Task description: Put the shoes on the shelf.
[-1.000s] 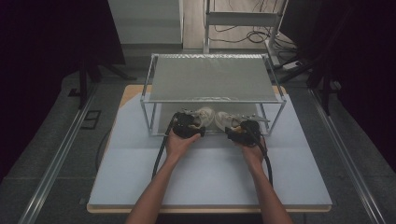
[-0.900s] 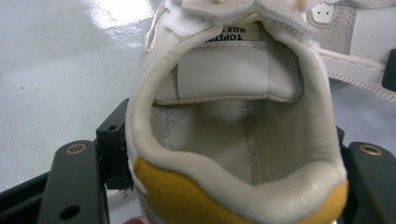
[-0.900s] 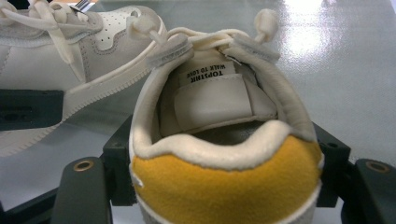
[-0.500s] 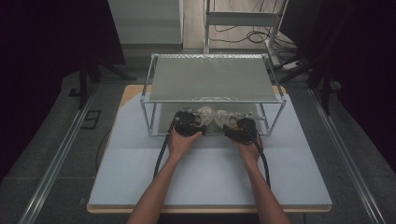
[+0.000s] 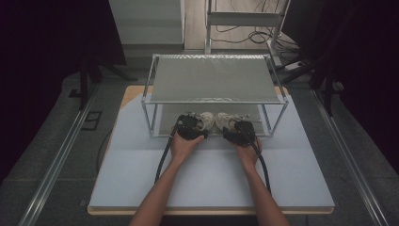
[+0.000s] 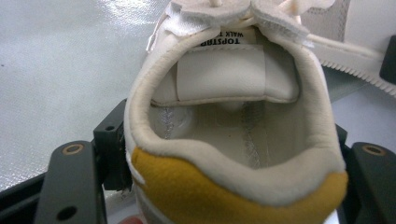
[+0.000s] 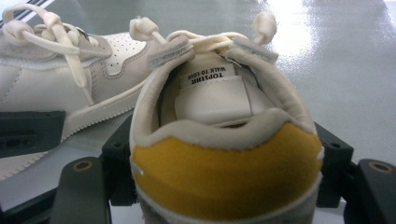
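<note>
Sneakers sit heel-first toward me on the rack's lower shelf (image 5: pixel 162 123), front edge: left gripper (image 5: pixel 190 127) clamps the left sneaker (image 6: pixel 233 126), right gripper (image 5: pixel 240 133) the right sneaker (image 7: pixel 224 140), toes pointing away.

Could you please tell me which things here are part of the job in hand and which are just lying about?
In the job:
left shoe, in the left gripper
right shoe, in the right gripper
rack, lower shelf

Lying about:
cables on the floor behind
table

A two-tier rack (image 5: pixel 150 89) stands on the table (image 5: pixel 141 179), two shoes (image 5: pixel 207 120) on its lower shelf.
</note>
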The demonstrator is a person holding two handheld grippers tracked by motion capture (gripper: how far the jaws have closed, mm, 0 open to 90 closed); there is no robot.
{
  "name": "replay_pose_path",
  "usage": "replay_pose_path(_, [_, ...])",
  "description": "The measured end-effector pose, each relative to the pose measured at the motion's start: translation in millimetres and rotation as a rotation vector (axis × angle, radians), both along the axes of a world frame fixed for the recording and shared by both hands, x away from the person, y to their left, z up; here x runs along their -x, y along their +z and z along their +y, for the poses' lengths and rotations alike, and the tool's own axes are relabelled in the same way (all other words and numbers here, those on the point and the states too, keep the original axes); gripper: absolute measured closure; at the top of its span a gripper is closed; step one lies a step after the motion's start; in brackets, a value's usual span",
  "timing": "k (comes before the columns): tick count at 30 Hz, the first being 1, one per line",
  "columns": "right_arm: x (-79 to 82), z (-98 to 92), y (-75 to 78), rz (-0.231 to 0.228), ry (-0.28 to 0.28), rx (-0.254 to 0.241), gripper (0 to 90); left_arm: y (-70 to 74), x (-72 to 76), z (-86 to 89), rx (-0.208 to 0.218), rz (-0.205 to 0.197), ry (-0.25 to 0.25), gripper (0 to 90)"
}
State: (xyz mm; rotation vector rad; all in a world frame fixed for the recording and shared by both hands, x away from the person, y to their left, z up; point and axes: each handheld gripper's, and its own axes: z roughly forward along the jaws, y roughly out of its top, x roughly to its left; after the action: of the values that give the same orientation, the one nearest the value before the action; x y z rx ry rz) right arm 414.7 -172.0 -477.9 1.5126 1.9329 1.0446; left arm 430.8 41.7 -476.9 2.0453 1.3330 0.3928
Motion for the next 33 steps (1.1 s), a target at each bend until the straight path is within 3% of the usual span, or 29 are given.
replay_pose_path(6, [0.6,-2.0,-4.2,0.025,0.020,0.004,27.6,1.3,0.7,2.1,-0.003,0.008,-0.017,26.0])
replay_pose_path(8, [0.3,-3.8,-5.9,0.042,0.030,-0.019,26.0,4.1,4.1,1.5,0.025,0.008,-0.004,22.7])
replay_pose_path(9, [0.7,-4.4,-6.0,0.039,0.032,-0.019,25.9,5.6,6.0,1.1,0.038,0.000,0.002,21.2])
replay_pose_path(10, [1.1,-4.7,-5.3,0.039,0.034,-0.017,24.8,7.7,6.0,3.9,0.016,-0.020,-0.030,20.1])
replay_pose_path(15, [6.7,-10.7,4.2,0.007,0.035,-0.059,22.9,13.6,17.1,11.9,0.044,-0.049,-0.036,18.6])
replay_pose_path(18, [13.2,-17.1,12.4,-0.007,0.046,-0.084,23.0,19.9,29.9,15.0,0.101,-0.076,0.000,18.6])
replay_pose_path(21, [23.2,-26.1,21.4,-0.042,0.048,-0.097,24.8,25.1,39.0,22.4,0.115,-0.110,-0.008,18.9])
replay_pose_path(28, [43.3,-53.0,35.9,-0.091,0.054,-0.136,36.9,33.2,56.2,45.2,0.148,-0.161,0.018,28.8])
replay_pose_path(33, [50.0,-69.0,34.6,-0.084,0.066,-0.118,47.4,32.8,60.7,64.3,0.164,-0.171,0.055,43.2])
